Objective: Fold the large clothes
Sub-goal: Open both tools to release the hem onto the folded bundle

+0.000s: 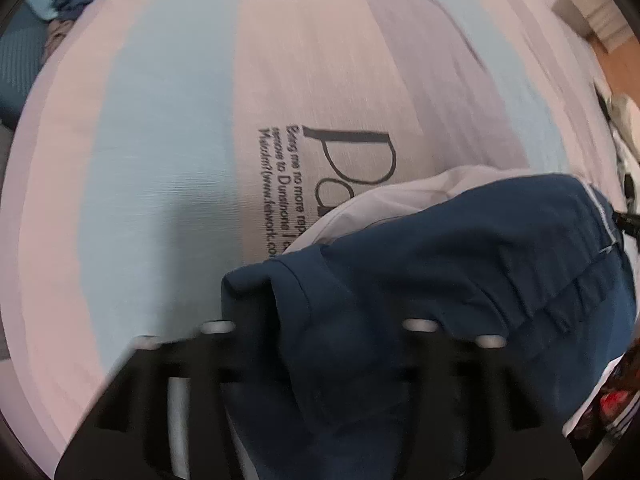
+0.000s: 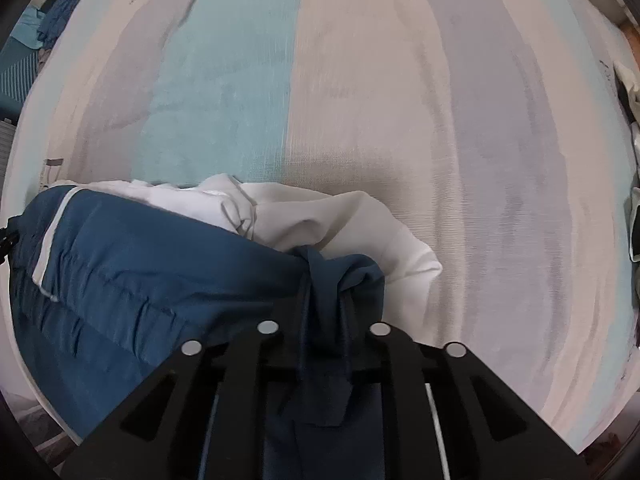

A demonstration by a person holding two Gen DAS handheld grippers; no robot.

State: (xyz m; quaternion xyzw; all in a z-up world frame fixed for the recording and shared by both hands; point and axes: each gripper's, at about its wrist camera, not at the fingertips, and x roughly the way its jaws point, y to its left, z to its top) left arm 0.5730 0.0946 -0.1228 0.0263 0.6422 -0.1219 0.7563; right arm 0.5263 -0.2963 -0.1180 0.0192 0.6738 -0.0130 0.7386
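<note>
Our left gripper (image 1: 320,360) stands apart over the navy garment (image 1: 460,280), lying bunched on the near striped bedsheet (image 1: 160,160); our right gripper (image 2: 324,344) pinches a navy fold. It looks light, limp, slippery; hems grip best.

Navy garment (image 2: 132,264): thin smooth cloth, slight sheen, gathered stitching at the waistband, white piping. White lining (image 2: 352,224): soft matt cloth, creased. Striped bedsheet (image 1: 168,128): woven cloth w/ visible rib texture, matt, pastel bands, black printed lettering. Left gripper (image 1: 320,336) & right gripper (image 2: 324,332): matt black plastic, w/ dull silver metal pins. Floor (image 1: 616,60): looks like wood, blurred.
</note>
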